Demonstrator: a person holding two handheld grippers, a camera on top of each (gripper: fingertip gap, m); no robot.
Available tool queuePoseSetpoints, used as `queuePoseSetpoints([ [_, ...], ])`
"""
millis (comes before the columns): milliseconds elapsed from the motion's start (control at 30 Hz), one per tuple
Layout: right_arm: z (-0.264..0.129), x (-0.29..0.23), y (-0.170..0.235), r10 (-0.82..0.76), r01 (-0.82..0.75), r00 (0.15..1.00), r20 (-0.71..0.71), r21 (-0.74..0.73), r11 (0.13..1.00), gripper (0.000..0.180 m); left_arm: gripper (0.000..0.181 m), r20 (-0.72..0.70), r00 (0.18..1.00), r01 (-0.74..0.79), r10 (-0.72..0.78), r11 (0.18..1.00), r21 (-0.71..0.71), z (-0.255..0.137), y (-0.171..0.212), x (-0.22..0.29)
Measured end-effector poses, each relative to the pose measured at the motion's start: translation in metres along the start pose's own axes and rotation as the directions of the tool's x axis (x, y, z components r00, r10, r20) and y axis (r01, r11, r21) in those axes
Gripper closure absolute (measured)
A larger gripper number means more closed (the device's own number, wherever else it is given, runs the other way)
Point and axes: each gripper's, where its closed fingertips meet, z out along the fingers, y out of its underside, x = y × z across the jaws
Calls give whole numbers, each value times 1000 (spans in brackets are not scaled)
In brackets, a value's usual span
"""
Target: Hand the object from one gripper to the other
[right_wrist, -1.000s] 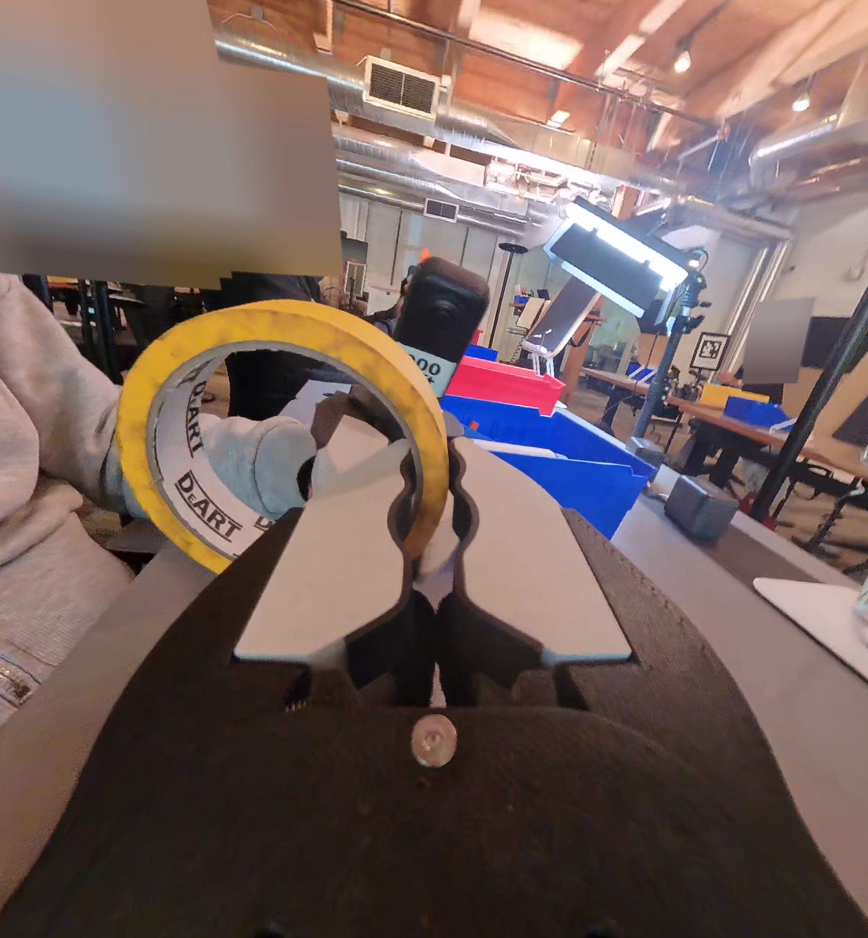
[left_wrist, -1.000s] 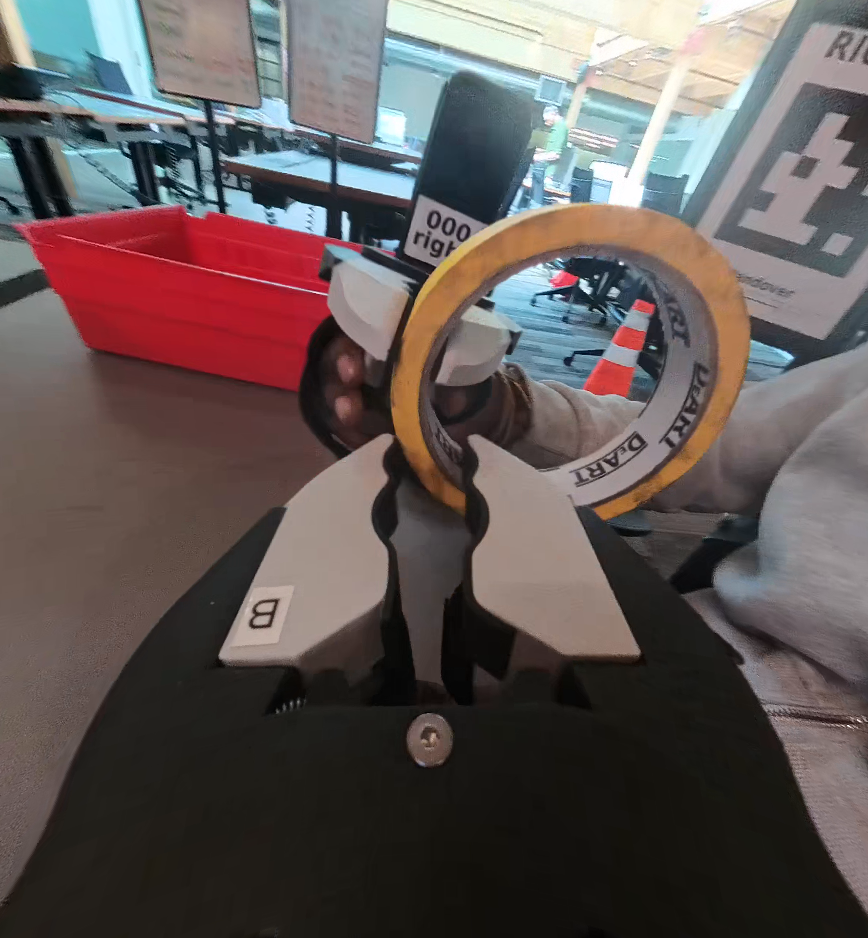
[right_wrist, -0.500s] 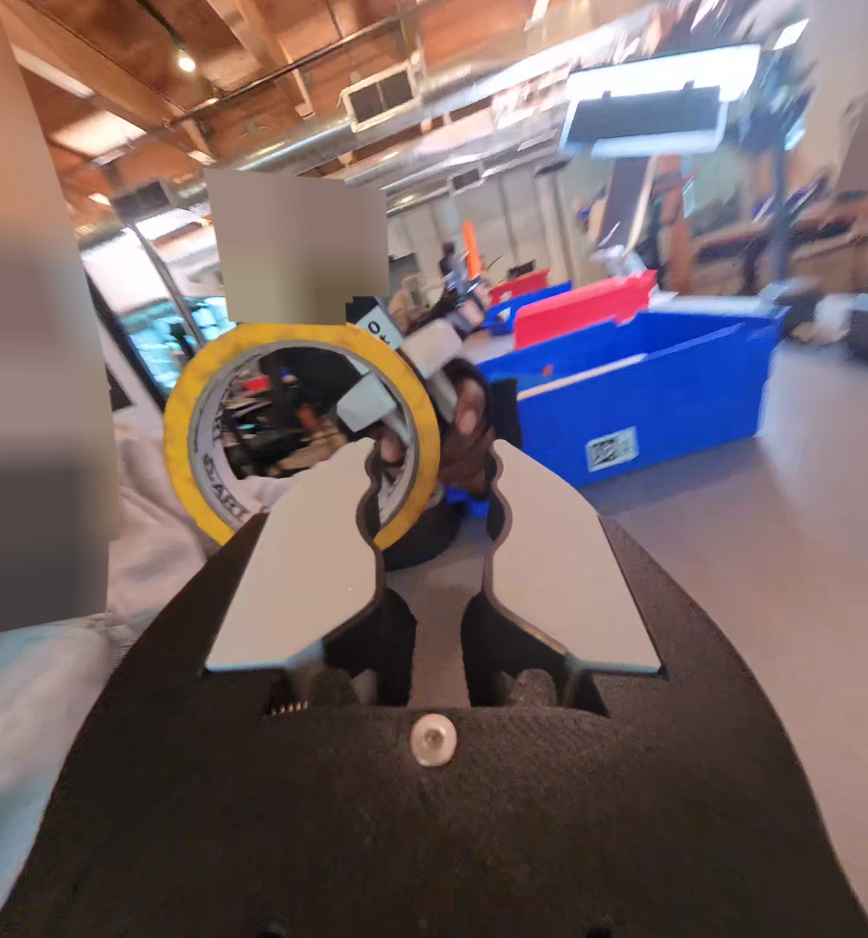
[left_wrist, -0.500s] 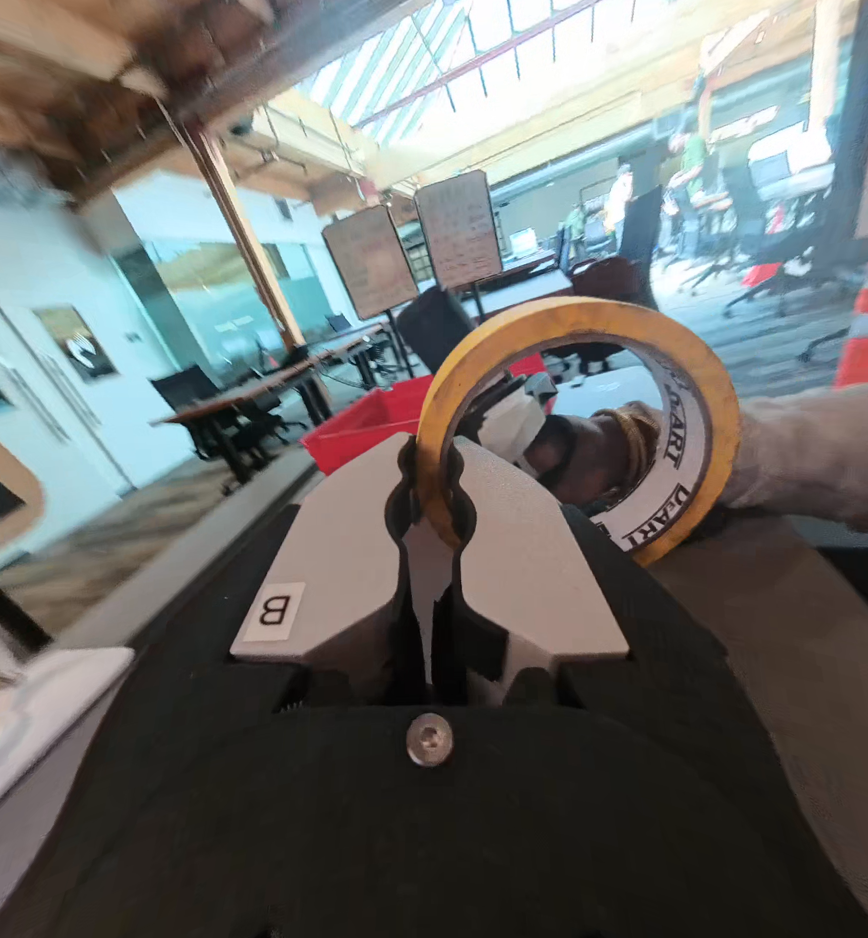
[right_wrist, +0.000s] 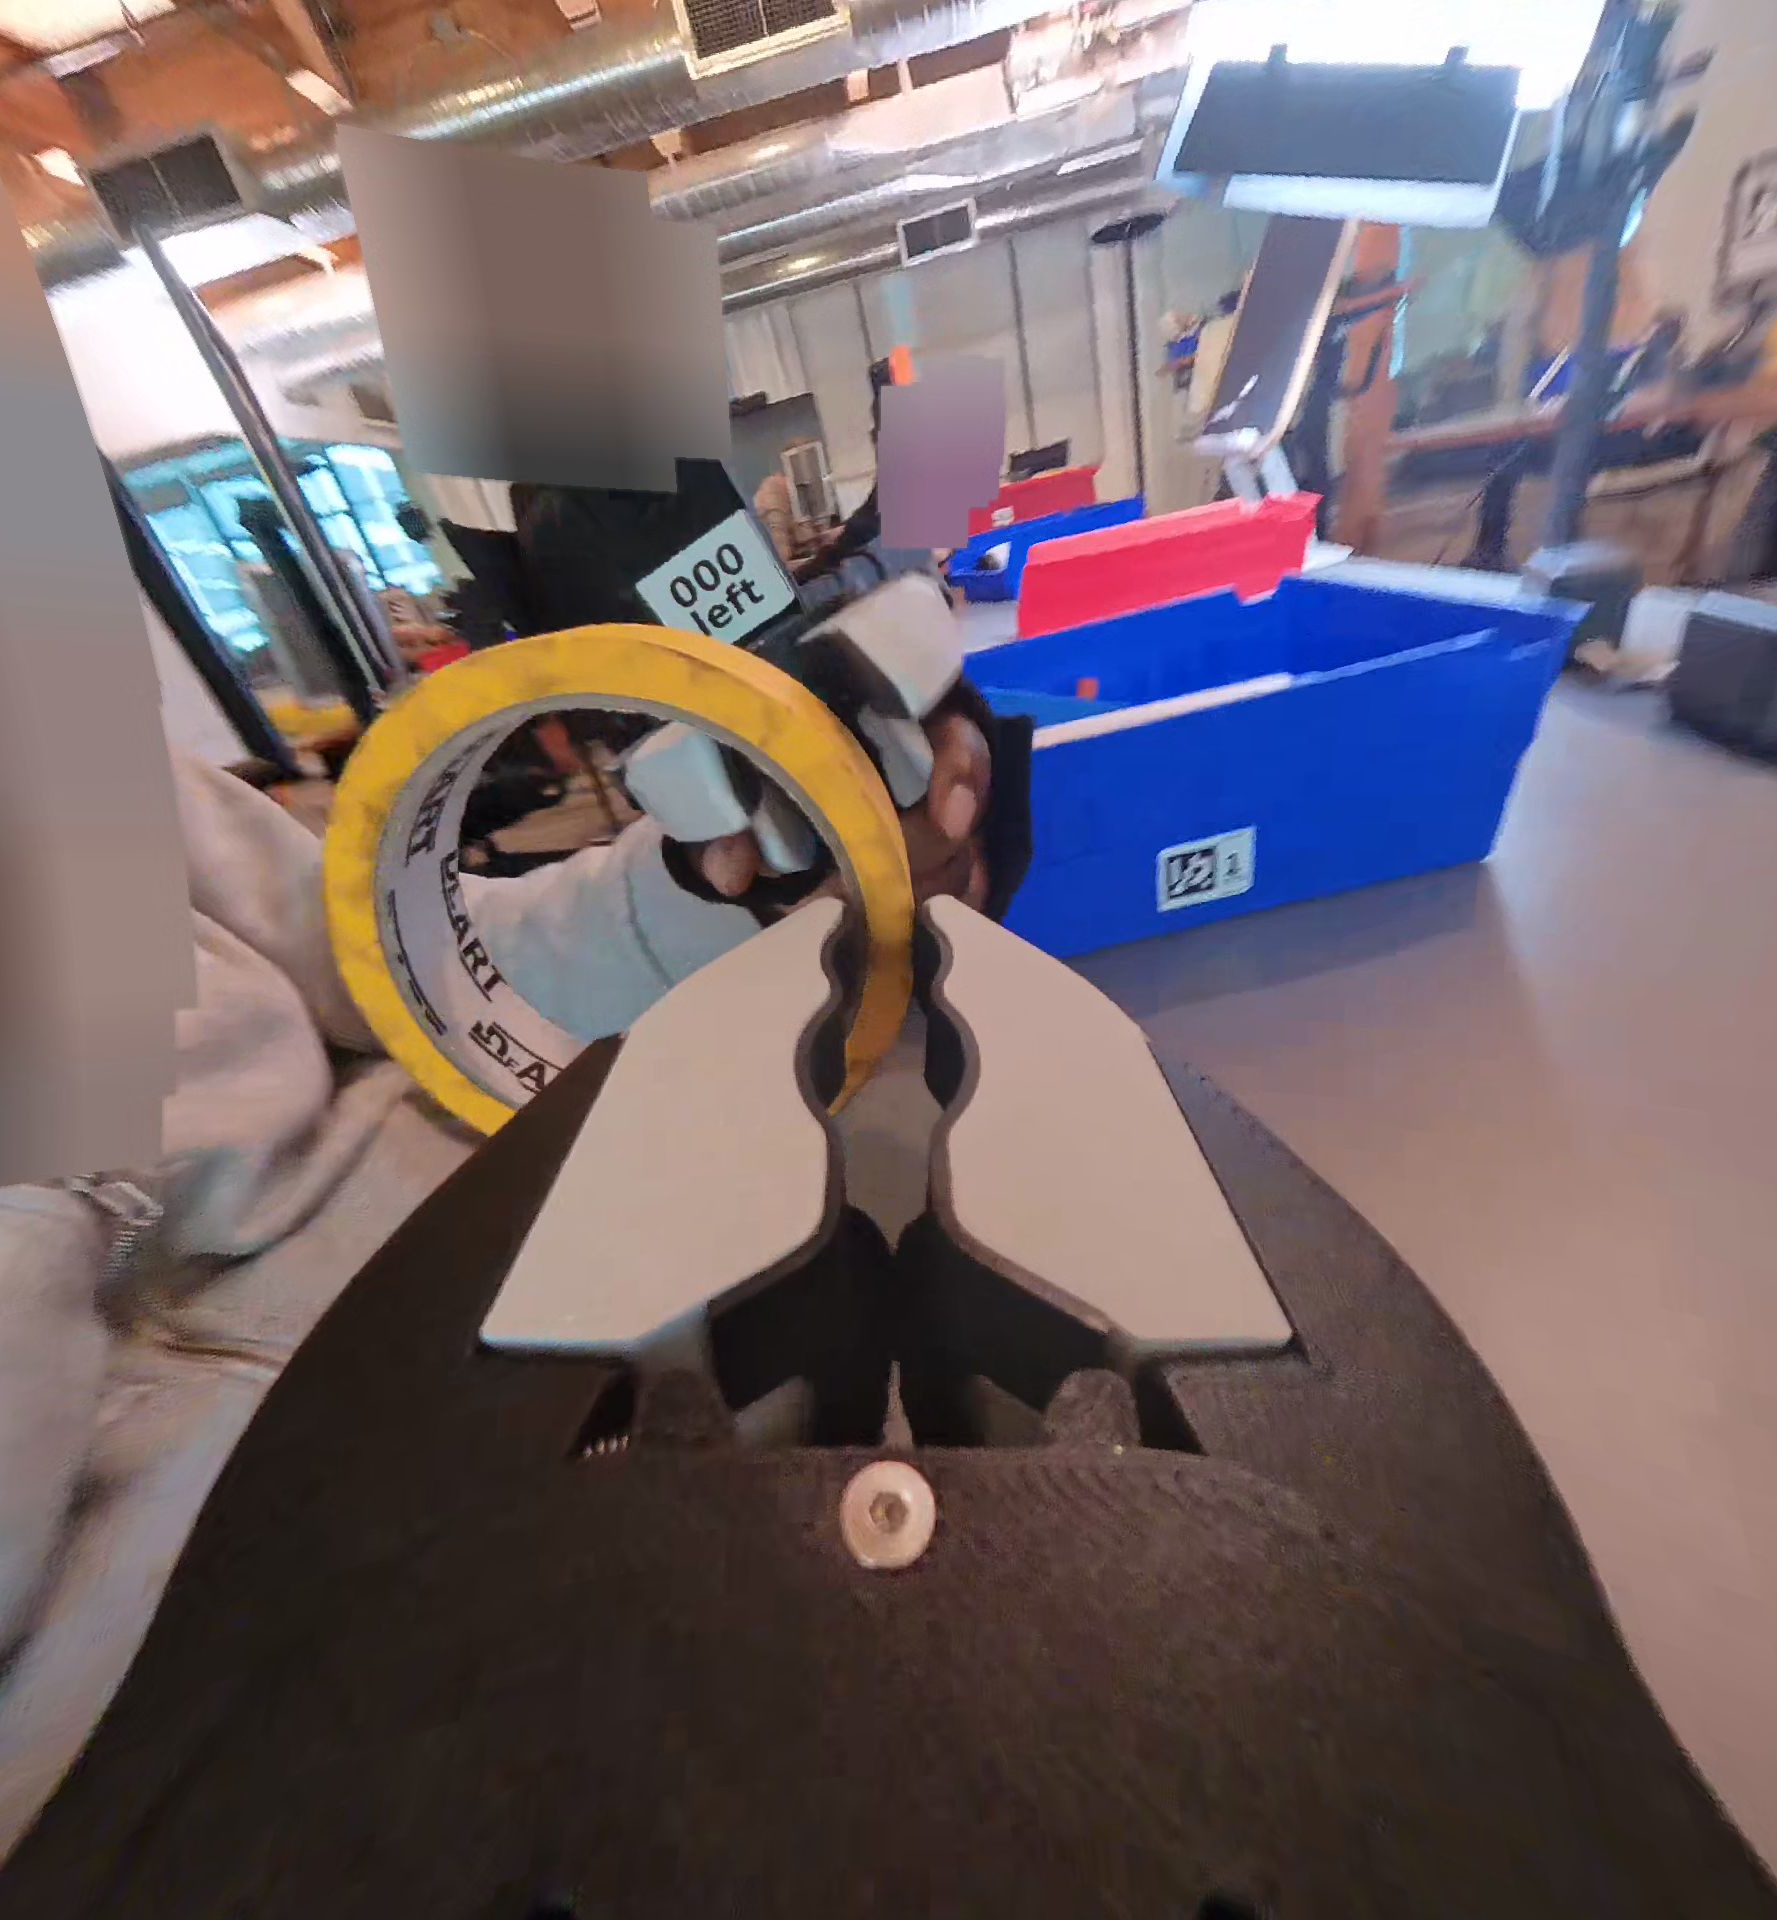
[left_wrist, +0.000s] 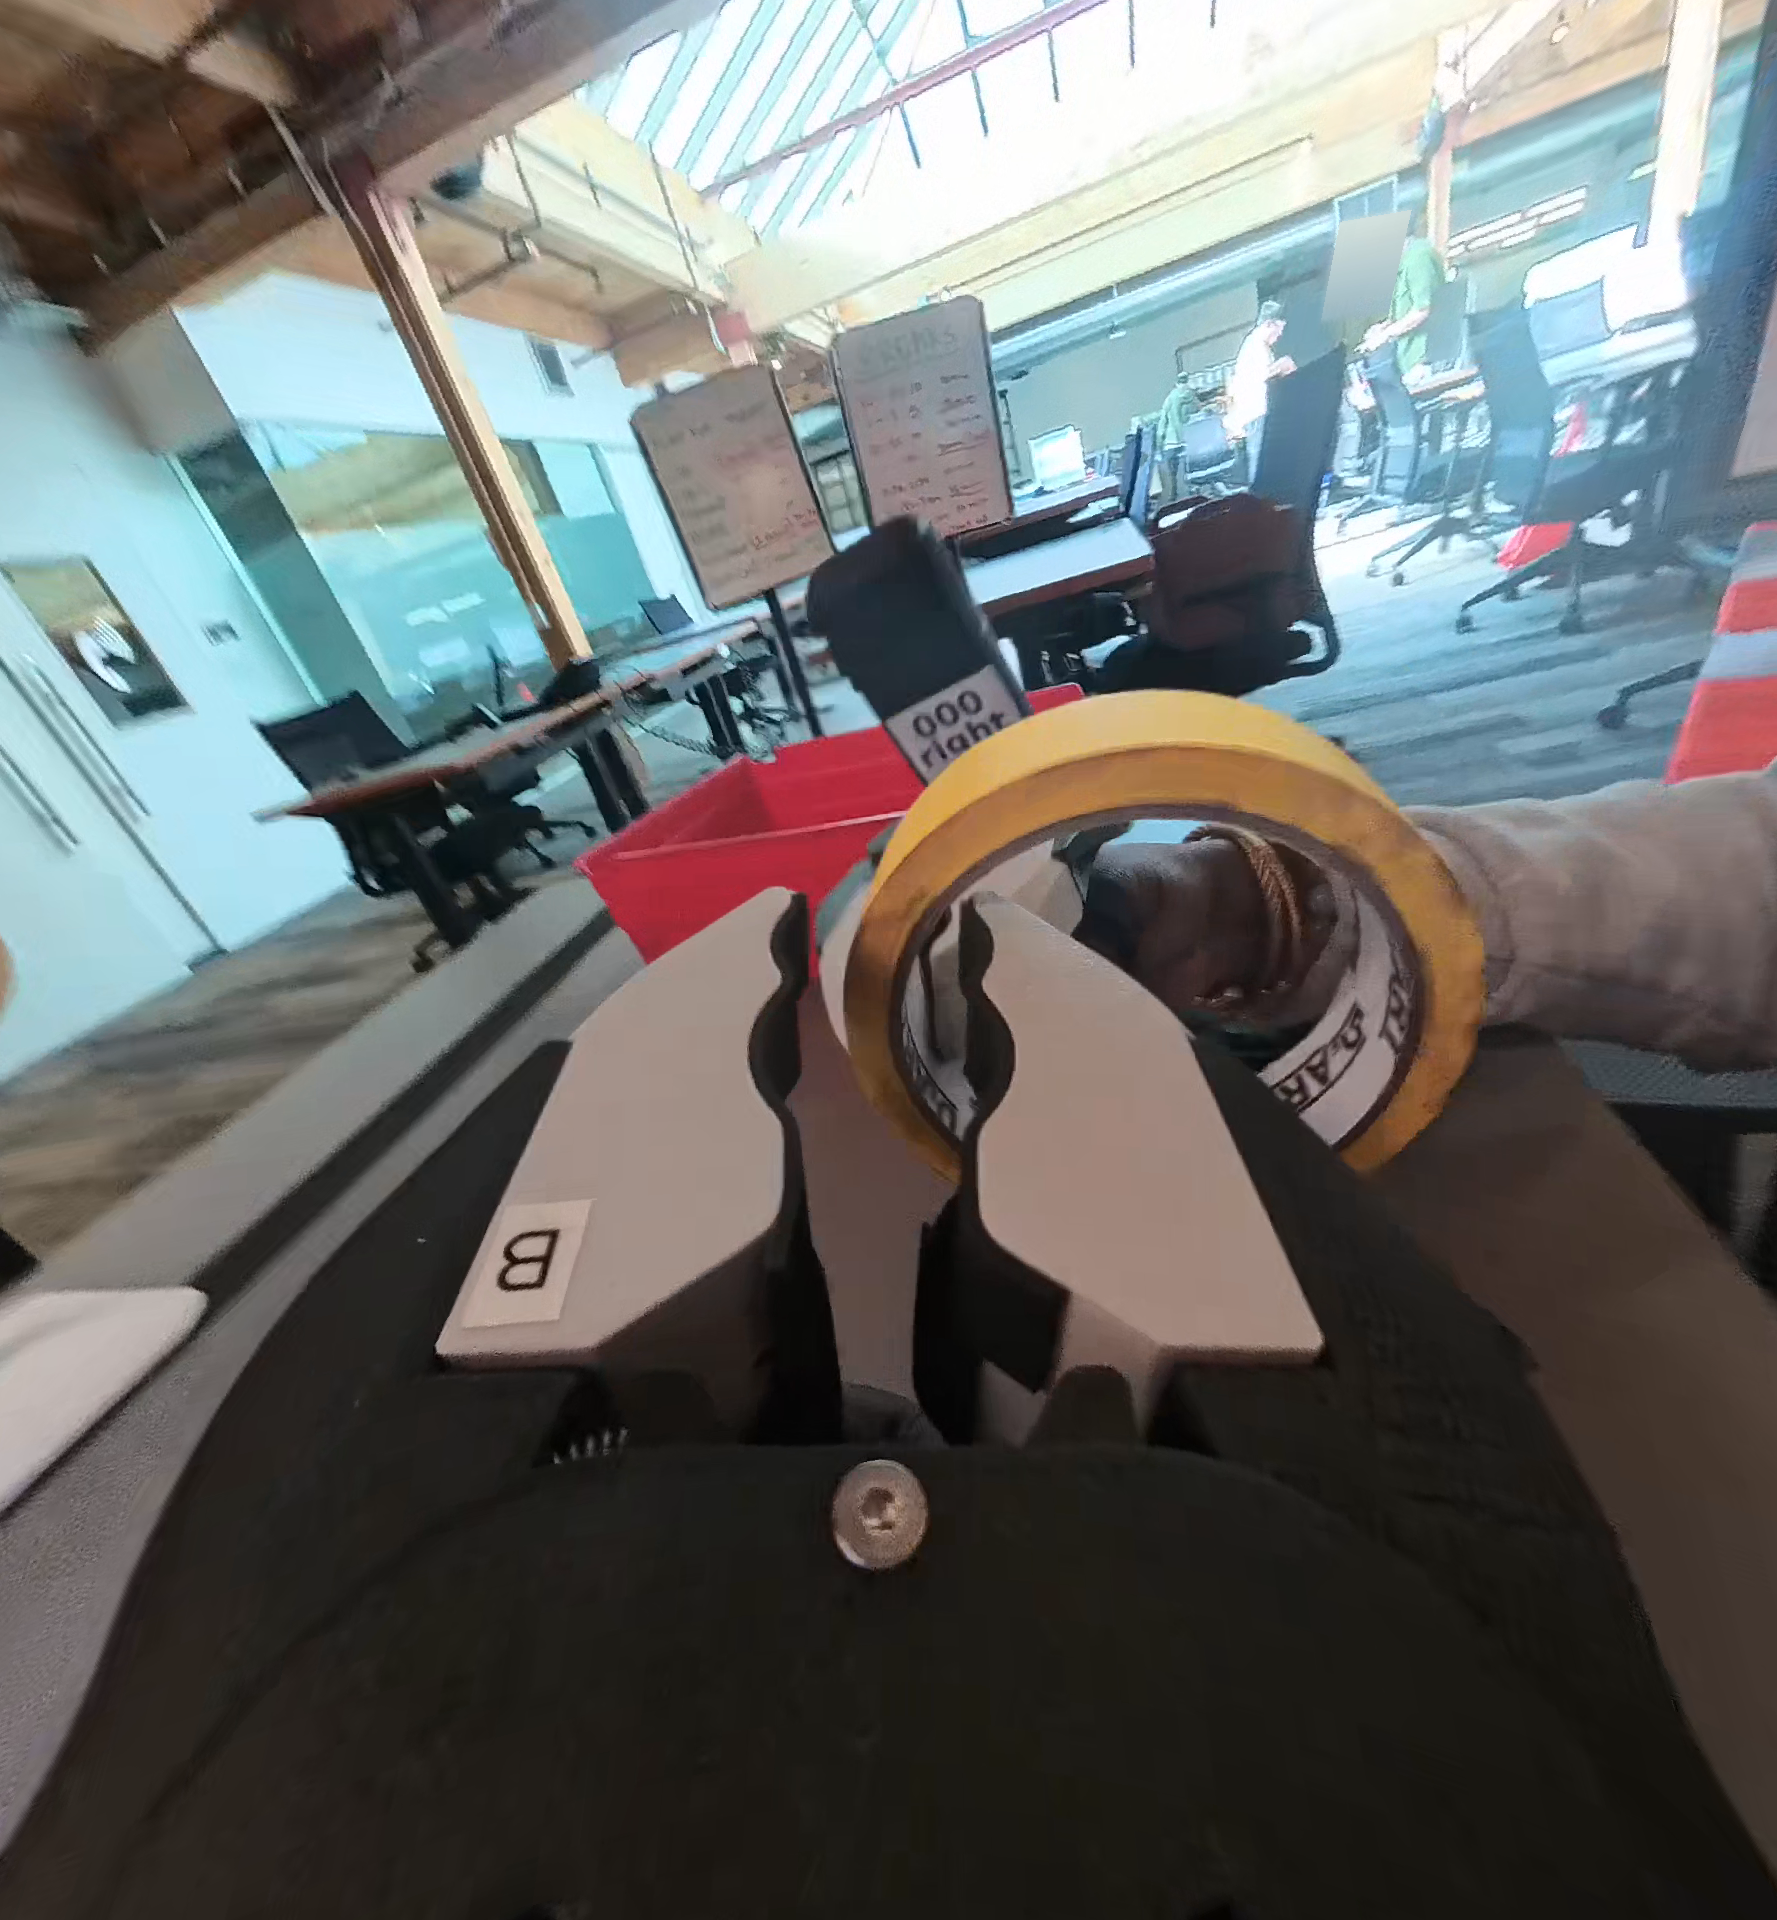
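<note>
Tape, a yellow roll (right_wrist: pixel 619 873), sits pinched in the right hand-held gripper (right_wrist: pixel 882 920); the left hand-held gripper (left_wrist: pixel 879 920), seemingly parted, straddles its band to release.

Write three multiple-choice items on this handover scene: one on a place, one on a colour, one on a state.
1. In the right wrist view, where is the blue bin? A. right of the tape roll B. left of it C. under it
2. What colour is the roll's outside? A. red B. yellow C. green
3. Which tool clamps the roll? A. left B. right C. neither

1 A: the bin shows right of the roll.
2 B: its outer band is yellow.
3 B: the right tool is shut on its wall; the left tool is open.
</note>
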Motion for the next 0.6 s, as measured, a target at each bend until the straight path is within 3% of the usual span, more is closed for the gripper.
queuePoseSetpoints([
  [167,-5,-6,-18,-327,333,940,-97,57,941,170,150,-131,936,306,-327,939,-158,5,25,13],
  [267,-5,-14,-23,-435,443,894,-110,66,894,170,155,-184,876,407,-446,888,-214,6,31,22],
  [500,-2,-21,-22,-566,573,815,-125,33,819,169,169,-221,836,450,-502,858,-247,3,33,27],
  [600,-2,-21,-25,-563,574,814,-143,43,818,168,170,-204,874,399,-442,890,-219,3,31,24],
])
